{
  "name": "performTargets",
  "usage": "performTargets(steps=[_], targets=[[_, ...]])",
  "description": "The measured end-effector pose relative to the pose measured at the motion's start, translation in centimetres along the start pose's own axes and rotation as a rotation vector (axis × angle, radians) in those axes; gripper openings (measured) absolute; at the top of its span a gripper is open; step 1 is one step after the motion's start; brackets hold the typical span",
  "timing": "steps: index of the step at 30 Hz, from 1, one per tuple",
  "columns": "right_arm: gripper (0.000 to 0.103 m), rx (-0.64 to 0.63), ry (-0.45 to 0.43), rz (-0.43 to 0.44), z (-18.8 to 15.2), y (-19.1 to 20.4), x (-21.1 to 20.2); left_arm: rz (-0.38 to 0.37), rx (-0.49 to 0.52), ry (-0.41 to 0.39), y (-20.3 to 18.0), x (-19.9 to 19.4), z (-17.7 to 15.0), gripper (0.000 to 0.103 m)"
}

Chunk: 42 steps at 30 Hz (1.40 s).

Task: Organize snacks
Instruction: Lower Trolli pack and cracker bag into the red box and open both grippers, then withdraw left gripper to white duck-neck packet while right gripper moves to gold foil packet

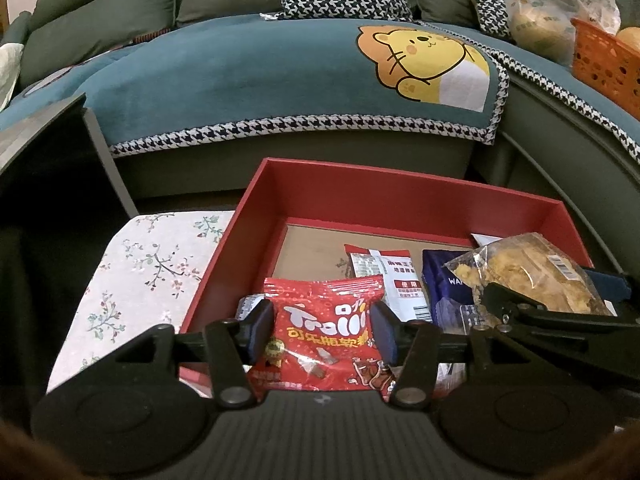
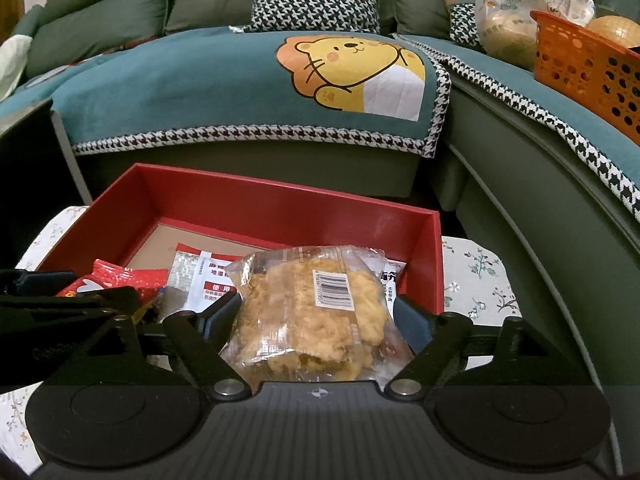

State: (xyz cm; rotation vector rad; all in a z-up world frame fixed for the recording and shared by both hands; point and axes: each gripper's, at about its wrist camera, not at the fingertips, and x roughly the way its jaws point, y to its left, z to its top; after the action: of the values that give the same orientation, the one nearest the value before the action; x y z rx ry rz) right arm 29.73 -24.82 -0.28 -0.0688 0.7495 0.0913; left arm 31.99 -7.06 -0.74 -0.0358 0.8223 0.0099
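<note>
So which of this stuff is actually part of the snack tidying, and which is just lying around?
Part of the job:
red candy bag in the left tongs
clear bag of fried snack in the right tongs
red box
white packet

Just lying about:
sofa cover
orange basket
plastic bags

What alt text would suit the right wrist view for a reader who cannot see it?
The right gripper clamps a clear bag of golden fried snacks over an open red box holding other packets. The left gripper's red candy packet shows at left, a sofa behind.
</note>
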Motion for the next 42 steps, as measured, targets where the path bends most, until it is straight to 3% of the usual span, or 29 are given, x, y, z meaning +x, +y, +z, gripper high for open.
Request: performTargets(steps=[14, 32, 42], targets=[[0.09, -0.025, -0.025, -0.025, 0.2, 0.2, -1.1, 0.005, 0.003, -0.038, 0.5, -2.0, 0.1, 0.069], [0.091, -0.05, -0.071, -0.045, 0.6, 0.8, -4.7, 0.024, 0.046, -0.137, 0.2, -6.4, -0.1, 0.072], [0.091, -0.062, -0.054, -0.076, -0.3, 0.0, -6.2, 0.003, 0.092, -0.127, -0.9, -7.7, -1.7, 0.08]])
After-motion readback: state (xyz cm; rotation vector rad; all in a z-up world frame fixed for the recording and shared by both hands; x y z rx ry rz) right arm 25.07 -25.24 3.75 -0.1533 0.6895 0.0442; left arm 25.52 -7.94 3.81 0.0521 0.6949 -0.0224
